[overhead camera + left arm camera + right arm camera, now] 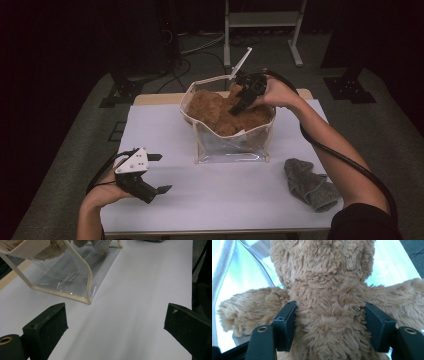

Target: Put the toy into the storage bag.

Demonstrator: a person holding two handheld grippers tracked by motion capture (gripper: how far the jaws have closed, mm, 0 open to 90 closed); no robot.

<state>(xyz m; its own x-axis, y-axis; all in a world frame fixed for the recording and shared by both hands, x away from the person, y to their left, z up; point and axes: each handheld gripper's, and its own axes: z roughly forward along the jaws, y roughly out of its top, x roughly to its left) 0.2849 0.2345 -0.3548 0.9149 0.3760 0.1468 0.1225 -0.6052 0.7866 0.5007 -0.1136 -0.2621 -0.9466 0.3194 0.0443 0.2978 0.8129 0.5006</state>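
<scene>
A brown plush teddy bear (215,112) lies in a clear plastic bag with cream trim (230,145) at the middle back of the white table. My right gripper (240,102) reaches down into the bag's open top. In the right gripper view its jaws press into the fur on both sides of the teddy bear's body (329,290), with the right gripper (329,325) shut on it. My left gripper (160,172) hovers open over the table's front left, holding nothing. In the left gripper view the left gripper (116,325) faces the bag's lower corner (75,277).
A crumpled grey cloth (310,182) lies on the white table top (200,200) at the front right. The bag's stiff flap (241,61) sticks up behind it. A white metal stand (260,20) and cables are on the floor beyond the table.
</scene>
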